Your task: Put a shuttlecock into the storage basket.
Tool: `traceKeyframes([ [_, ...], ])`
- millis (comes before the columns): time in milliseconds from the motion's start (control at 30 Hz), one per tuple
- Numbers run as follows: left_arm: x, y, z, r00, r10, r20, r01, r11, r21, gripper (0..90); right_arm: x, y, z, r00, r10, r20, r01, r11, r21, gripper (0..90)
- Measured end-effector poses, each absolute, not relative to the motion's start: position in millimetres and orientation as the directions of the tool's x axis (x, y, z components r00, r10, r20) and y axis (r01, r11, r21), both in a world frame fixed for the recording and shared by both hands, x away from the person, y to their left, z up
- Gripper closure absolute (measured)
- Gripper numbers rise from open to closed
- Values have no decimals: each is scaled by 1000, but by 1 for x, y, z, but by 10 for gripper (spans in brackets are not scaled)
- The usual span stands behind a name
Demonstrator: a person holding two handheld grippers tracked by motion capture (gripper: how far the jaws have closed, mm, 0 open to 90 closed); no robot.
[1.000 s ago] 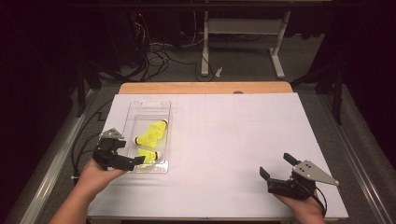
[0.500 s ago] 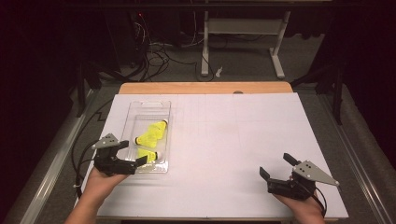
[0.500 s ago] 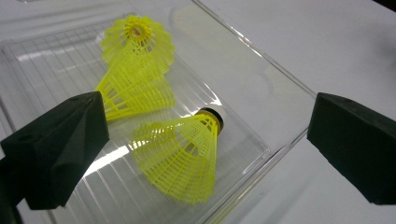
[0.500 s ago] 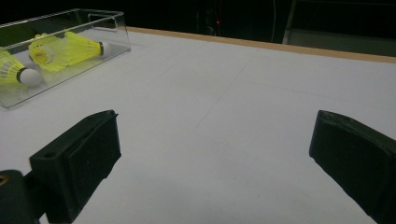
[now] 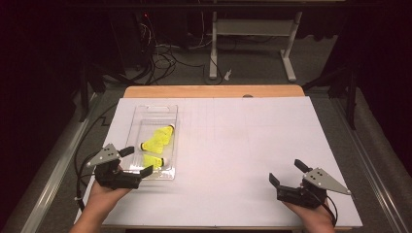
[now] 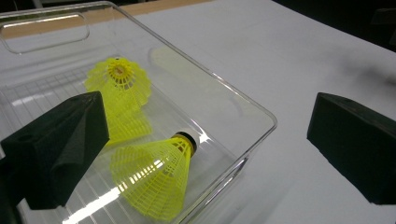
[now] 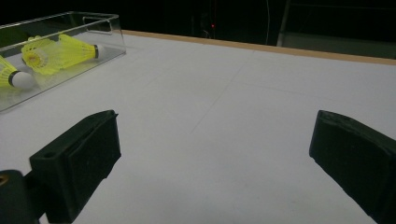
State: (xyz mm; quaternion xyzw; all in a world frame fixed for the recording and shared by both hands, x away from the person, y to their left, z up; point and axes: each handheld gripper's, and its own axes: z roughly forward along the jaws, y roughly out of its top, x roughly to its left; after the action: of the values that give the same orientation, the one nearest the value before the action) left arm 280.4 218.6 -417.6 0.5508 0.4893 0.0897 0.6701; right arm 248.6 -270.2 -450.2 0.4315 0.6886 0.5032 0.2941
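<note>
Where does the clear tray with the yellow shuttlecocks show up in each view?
High view: the clear tray lies at the table's left, just ahead of the left gripper.
Left gripper view: tray close up, from the left edge to the middle, its corner between the open jaws.
Right gripper view: tray in the top left corner, far off.
Shared landmark: the yellow shuttlecocks inside it.
</note>
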Motion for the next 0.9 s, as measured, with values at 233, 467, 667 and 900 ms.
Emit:
traceKeyframes([
  [233,278,215,-426,519,666,-536,412,355,839,4,243,-270,-444,-454,891,22,243,99,965,22],
  [467,269,210,-428,555,661,-505,381,338,861,4,238,-274,-437,-454,890,40,182,48,982,21],
  [667,270,210,-429,545,658,-520,385,354,852,4,236,-279,-432,-443,894,61,141,2,990,21],
  [900,271,213,-429,541,650,-534,389,370,844,4,237,-279,-433,-445,893,64,144,1,990,22],
])
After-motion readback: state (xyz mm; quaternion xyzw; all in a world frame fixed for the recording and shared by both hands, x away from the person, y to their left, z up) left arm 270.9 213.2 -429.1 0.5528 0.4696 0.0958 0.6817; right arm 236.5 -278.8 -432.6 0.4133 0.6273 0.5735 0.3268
